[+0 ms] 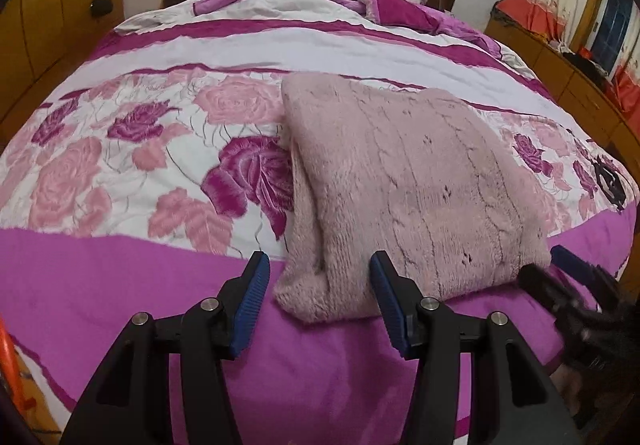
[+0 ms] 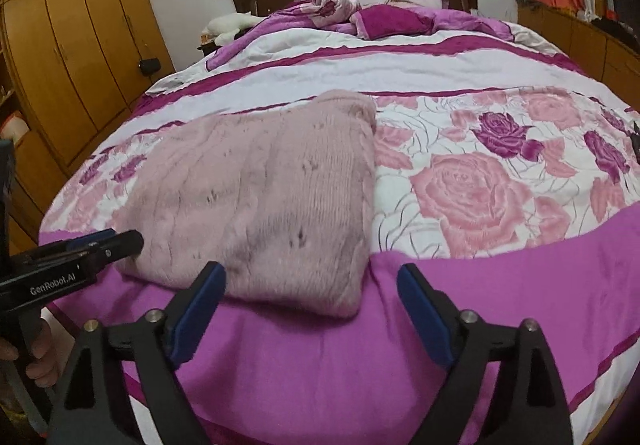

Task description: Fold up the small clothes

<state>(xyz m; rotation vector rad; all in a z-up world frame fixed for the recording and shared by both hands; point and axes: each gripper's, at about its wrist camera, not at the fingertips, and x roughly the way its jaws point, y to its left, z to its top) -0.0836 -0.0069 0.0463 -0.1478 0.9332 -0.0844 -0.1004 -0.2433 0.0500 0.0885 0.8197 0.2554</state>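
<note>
— What can be read in the bedroom frames?
— Only one mark: "GenRobot.AI" in pale letters on the black body of the left gripper (image 2: 108,241), seen at the left edge of the right wrist view; the lettering runs along the tool's side, slightly tilted.
— Anything in the left wrist view?
— No legible text, number or sign there.
</note>
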